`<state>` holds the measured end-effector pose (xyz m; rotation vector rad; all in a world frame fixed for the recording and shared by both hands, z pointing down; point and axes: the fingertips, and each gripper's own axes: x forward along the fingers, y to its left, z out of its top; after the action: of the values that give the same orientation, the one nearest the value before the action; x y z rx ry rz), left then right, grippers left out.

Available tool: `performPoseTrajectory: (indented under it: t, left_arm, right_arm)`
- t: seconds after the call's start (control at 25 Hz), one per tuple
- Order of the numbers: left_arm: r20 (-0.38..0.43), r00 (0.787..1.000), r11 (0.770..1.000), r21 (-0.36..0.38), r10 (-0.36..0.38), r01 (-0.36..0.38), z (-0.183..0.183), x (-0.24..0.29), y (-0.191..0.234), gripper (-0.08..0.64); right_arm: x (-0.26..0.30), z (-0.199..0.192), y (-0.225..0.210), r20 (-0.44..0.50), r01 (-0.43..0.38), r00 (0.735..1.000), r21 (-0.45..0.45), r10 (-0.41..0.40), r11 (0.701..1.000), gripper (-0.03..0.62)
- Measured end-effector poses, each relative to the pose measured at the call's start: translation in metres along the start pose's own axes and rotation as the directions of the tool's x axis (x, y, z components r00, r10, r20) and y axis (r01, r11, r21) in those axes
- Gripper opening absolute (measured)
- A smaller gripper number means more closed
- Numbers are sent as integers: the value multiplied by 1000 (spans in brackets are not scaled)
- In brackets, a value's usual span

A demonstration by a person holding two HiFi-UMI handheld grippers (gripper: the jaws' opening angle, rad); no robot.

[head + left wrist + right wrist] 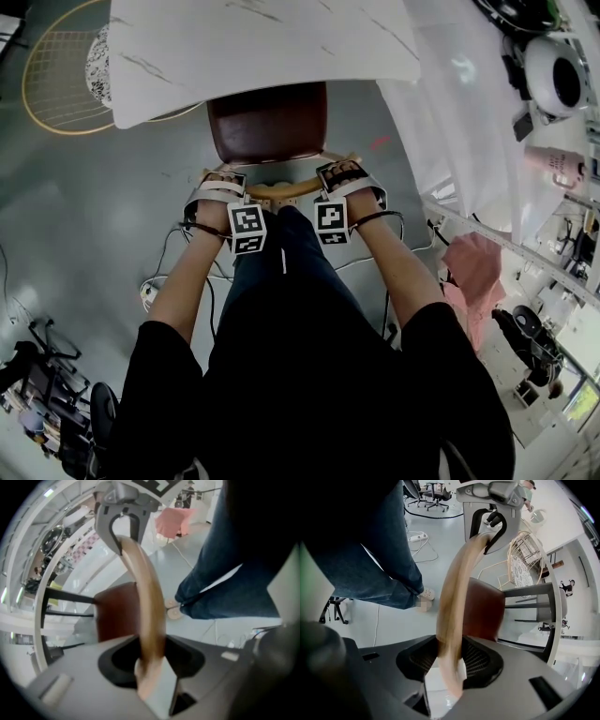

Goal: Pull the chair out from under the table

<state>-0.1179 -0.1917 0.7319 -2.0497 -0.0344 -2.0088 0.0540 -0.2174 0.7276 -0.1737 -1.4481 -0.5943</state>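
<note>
Left claw and right claw each clamp the back rail so I can draw the chair from under the bench.

Both arms reach forward and down, side by side, elbows tucked in. Left gripper and right gripper point floorward, wrists level, each one's jaws clamped onto the chair's back rail.
</note>
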Motion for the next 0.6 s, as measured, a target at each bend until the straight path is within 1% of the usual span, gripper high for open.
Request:
performPoseTrajectory:
  t: [0.16, 0.32, 0.6]
  left_arm:
    - [-16, 999, 1000, 14, -28, 28, 0, -1, -7, 167]
    - [-27, 999, 999, 15, -47, 47, 9, -5, -30, 167]
    - [-49, 995, 996, -38, -83, 82, 38, -12, -82, 167]
  right_arm:
    - [-3, 6, 9, 16, -24, 1000, 7, 24, 1000, 161]
    - [-10, 14, 32, 41, -36, 999, 4, 36, 999, 160]
    - [-20, 21, 79, 71, -32, 997, -56, 36, 998, 160]
